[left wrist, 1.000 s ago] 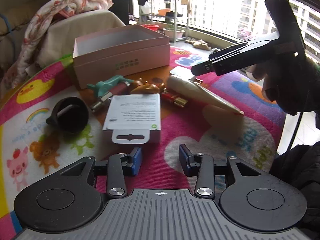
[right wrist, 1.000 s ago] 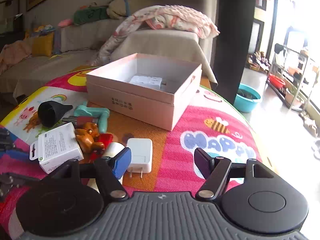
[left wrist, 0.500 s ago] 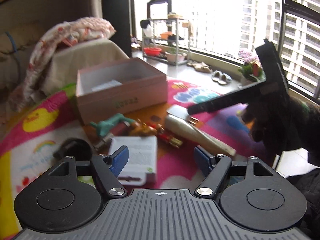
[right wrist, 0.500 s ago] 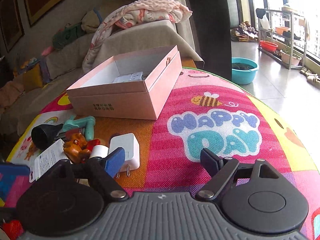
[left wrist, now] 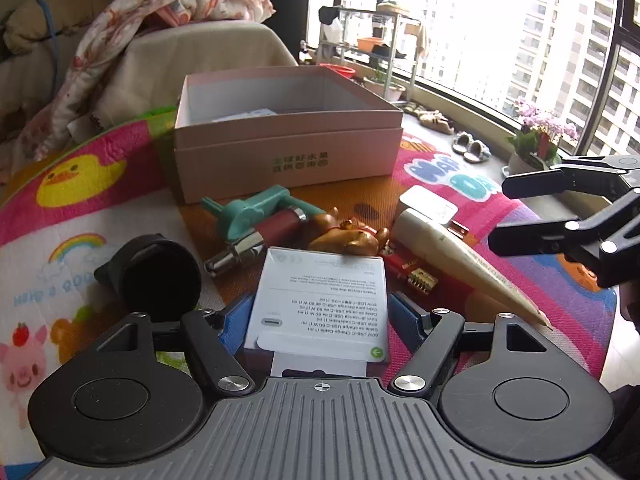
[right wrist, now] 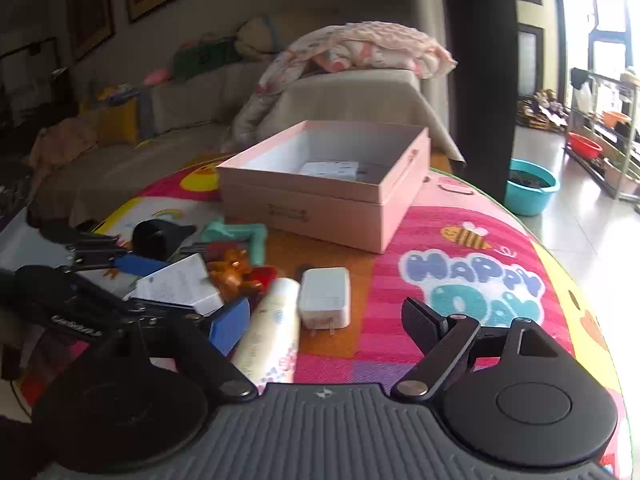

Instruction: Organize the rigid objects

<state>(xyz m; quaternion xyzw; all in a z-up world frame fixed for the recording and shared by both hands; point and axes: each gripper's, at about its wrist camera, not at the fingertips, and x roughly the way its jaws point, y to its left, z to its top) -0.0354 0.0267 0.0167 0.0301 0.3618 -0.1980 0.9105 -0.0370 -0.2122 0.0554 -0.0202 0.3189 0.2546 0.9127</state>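
Observation:
A white cable box [left wrist: 320, 300] lies on the play mat, and my left gripper [left wrist: 320, 322] is open with a blue pad on each side of it; it also shows in the right wrist view [right wrist: 180, 282]. Beyond it lie a brown bear figure [left wrist: 348, 236], a teal and red tool [left wrist: 256, 216], a cream tube [left wrist: 460, 260], a white charger [right wrist: 325, 297] and a black funnel [left wrist: 156, 276]. An open pink box [left wrist: 288, 152] with a white item inside stands behind them. My right gripper [right wrist: 326, 326] is open and empty above the charger and tube.
The colourful mat [right wrist: 472, 280] covers a round table whose edge curves down at the right. A sofa with a blanket [right wrist: 360, 48] stands behind the pink box. A teal basin [right wrist: 528, 192] sits on the floor by a shelf rack.
My left gripper has opened wide and moved forward and down around the white cable box. My right gripper has shifted left, closer over the charger and tube.

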